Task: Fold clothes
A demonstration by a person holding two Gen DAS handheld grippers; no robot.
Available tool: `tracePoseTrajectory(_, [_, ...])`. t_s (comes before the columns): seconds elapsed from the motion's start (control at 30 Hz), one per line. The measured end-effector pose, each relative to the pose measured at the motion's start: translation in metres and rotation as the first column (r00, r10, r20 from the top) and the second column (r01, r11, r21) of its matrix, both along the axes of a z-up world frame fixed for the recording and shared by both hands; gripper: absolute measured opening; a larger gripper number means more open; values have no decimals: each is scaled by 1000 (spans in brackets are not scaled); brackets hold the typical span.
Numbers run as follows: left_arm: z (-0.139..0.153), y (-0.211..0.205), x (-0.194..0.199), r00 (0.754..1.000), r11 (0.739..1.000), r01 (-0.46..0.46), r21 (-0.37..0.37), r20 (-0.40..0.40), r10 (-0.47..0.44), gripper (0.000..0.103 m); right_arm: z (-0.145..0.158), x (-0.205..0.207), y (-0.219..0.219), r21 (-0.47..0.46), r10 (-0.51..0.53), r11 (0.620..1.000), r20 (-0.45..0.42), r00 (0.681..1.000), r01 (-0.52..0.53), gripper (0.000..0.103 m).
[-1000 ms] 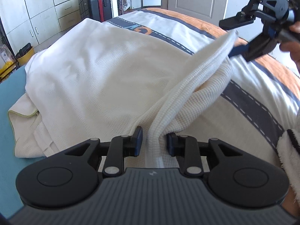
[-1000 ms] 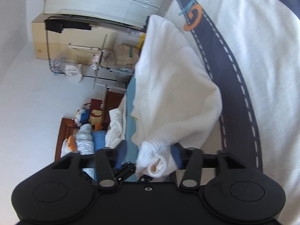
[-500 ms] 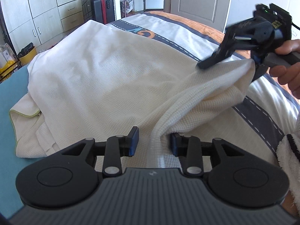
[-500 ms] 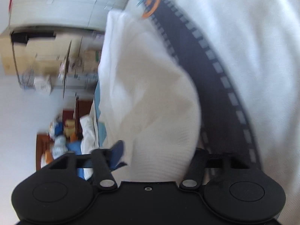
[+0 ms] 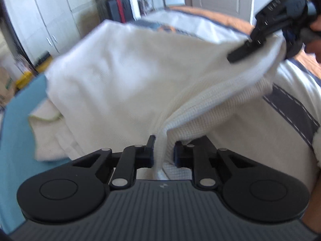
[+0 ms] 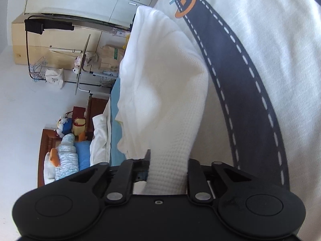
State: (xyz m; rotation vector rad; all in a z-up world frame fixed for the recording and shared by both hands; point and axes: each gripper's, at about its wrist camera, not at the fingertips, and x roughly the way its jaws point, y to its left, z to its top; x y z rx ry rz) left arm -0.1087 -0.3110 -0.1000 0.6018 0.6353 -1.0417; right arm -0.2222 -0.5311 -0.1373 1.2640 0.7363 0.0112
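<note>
Lying spread over the bedcover, a white waffle-weave garment, bunched toward the cover's blue-sheet side and lifted along its near edge into a taut ridge between the two grippers

Gripping a thick fold of the garment's hem at the near end of that ridge, the left gripper, its jaws having just been closing, pads pressing the cloth from both sides

Clamping the far end of the same ridge above the bedcover's dark dashed stripe, the right gripper, seen from the left wrist with one black finger lying over the cloth and a hand behind it; in its own view a rolled band of waffle cloth filling the gap between the pads, the jaws having just been opening a little yet still pinching the fabric

Draping away from that grip, the garment, running alongside the stripe toward an orange-and-blue logo printed on the bedcover

Peeking out from under the garment on the side away from the stripe, a cream piece with a yellow-green trim, resting on the blue sheet

Standing beyond the bedcover's far end, white cupboards and a dark suitcase, blurred
</note>
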Motion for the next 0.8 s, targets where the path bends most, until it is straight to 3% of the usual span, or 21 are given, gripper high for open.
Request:
tracePoseTrajectory(0.07, [3, 2, -3, 999, 1000, 20, -6, 44, -19, 12, -1, 5, 9, -33, 38, 999, -44, 998, -40, 80])
tracePoseTrajectory(0.1, [3, 1, -6, 998, 1000, 29, -1, 63, -29, 12, -2, 7, 13, -49, 57, 997, -67, 996, -60, 81])
tracePoseTrajectory(0.13, [3, 1, -8, 996, 999, 37, 3, 79, -37, 12, -3, 10, 17, -66, 73, 995, -87, 994, -79, 78])
tracePoseTrajectory(0.17, [4, 0, -11, 995, 999, 45, 5, 86, -45, 12, -2, 12, 20, -92, 83, 992, -96, 992, -91, 54])
tracePoseTrajectory(0.2, [5, 0, -15, 994, 999, 46, 6, 101, -46, 11, -2, 15, 22, -114, 91, 988, -98, 991, -102, 11])
tracePoseTrajectory(0.33, [25, 11, -37, 968, 999, -26, -46, 248, 37, 11, 29, 10, 29, -184, 120, 976, 23, 993, -114, 9])
tracePoseTrajectory(0.4, [41, 18, -41, 966, 993, -57, -107, 244, 81, 10, 54, 6, 35, -248, 131, 963, 103, 986, -102, 9])
tracePoseTrajectory(0.5, [65, 28, -48, 969, 989, -34, -145, 239, 69, 9, 83, 2, 40, -312, 131, 947, 178, 975, -70, 9])
tracePoseTrajectory(0.8, [137, 83, -91, 964, 973, 42, -226, 266, 20, 7, 110, -36, 64, -270, 158, 958, 221, 962, -95, 9])
